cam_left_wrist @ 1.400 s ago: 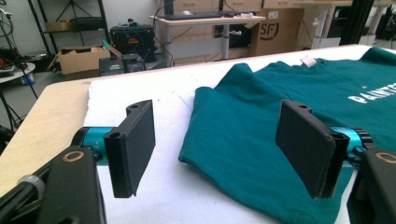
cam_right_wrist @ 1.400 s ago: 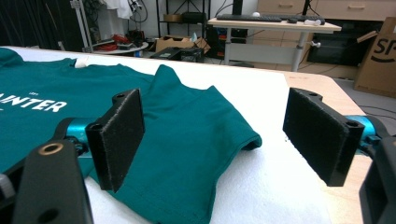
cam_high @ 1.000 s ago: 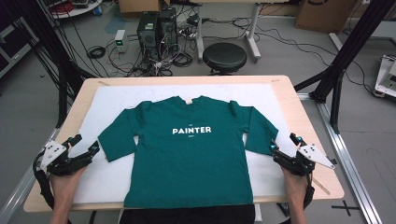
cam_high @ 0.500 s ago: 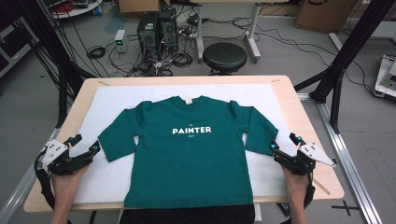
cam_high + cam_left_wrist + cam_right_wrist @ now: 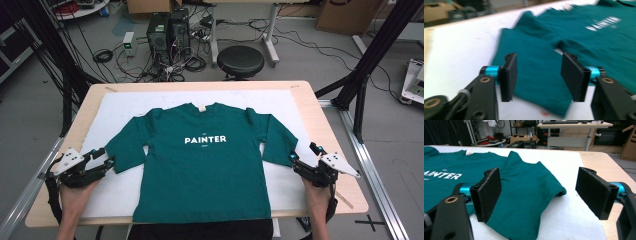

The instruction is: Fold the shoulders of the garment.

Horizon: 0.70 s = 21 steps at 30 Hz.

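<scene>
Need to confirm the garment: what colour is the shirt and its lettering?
The shirt is dark green with white lettering, clearest in the high view.

The left gripper (image 5: 102, 161) is held low with jaws just narrowed yet still parted; the right gripper (image 5: 302, 159) is kept wide apart.

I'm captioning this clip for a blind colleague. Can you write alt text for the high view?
A green shirt printed PAINTER lies flat, front up, on a white mat on a wooden table. The left gripper sits at one sleeve's cuff, its jaws having just been closing, and the right gripper at the other.
</scene>
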Each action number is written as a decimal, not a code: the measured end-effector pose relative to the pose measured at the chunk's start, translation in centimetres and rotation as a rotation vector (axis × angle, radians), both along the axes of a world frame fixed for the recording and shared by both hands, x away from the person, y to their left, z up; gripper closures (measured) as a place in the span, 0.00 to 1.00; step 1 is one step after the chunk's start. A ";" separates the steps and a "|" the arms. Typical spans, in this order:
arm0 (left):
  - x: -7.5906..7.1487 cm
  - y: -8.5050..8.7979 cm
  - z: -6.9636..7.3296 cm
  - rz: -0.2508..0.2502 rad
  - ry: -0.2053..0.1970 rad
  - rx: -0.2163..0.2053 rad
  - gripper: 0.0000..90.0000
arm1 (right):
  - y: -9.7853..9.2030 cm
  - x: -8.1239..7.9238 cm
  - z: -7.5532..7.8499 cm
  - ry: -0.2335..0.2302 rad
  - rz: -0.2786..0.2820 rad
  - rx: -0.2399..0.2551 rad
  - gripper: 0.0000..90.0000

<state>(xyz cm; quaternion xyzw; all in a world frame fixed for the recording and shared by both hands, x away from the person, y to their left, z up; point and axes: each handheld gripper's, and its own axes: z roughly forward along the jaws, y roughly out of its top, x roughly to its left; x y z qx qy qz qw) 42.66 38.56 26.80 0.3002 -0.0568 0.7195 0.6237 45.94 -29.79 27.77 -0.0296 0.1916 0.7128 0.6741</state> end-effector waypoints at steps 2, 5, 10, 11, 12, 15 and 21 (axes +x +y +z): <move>-0.1 -0.7 0.1 0.026 0.032 0.038 0.55 | 0.0 0.0 0.0 0.000 -0.002 -0.002 0.23; -0.2 -1.7 0.3 0.060 0.064 0.088 0.59 | 0.1 0.0 0.0 0.002 -0.004 -0.003 0.23; 0.2 -3.2 1.0 0.118 0.148 0.101 0.60 | 0.1 0.0 0.0 0.005 -0.010 -0.007 0.23; 0.4 -3.4 1.1 0.121 0.158 0.106 0.60 | 0.1 0.0 0.0 0.005 -0.010 -0.007 0.23; 0.6 -3.5 1.1 0.126 0.168 0.107 0.60 | 0.1 0.0 0.0 0.005 -0.012 -0.006 0.23; 0.8 -3.7 1.3 0.139 0.196 0.120 0.60 | 0.1 0.0 0.1 0.005 -0.012 -0.005 0.23; 0.9 -3.9 1.6 0.154 0.221 0.125 0.61 | 0.2 -0.1 0.2 0.017 -0.022 -0.006 0.23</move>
